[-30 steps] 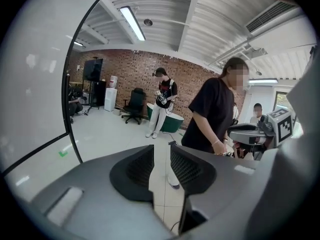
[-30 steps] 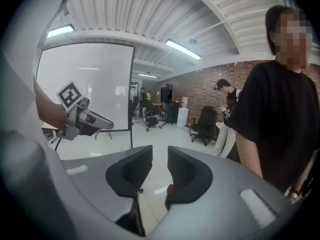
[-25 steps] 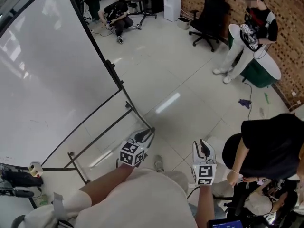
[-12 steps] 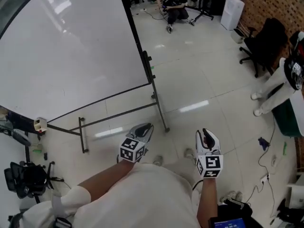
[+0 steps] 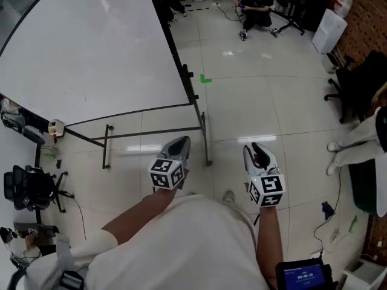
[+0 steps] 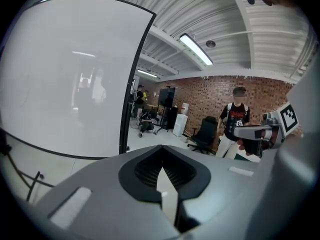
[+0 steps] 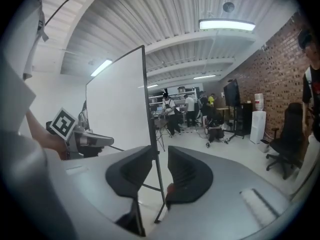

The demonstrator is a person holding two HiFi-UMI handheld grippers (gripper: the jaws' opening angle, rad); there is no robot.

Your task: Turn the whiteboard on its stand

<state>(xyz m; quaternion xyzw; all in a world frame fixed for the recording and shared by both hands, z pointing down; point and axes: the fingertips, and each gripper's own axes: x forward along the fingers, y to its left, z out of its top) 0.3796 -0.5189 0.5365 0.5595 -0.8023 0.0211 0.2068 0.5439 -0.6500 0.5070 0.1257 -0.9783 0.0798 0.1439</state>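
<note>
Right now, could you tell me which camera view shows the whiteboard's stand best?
The head view: the stand shows its legs and crossbars on the floor. The left gripper view shows mostly the whiteboard face; the right gripper view shows only one upright.

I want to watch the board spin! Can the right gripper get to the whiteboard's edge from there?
Probably yes. The right gripper is open and empty, and only floor lies between it and the whiteboard and its near edge. It isn't touching yet, so the person would likely need to step closer.
</note>
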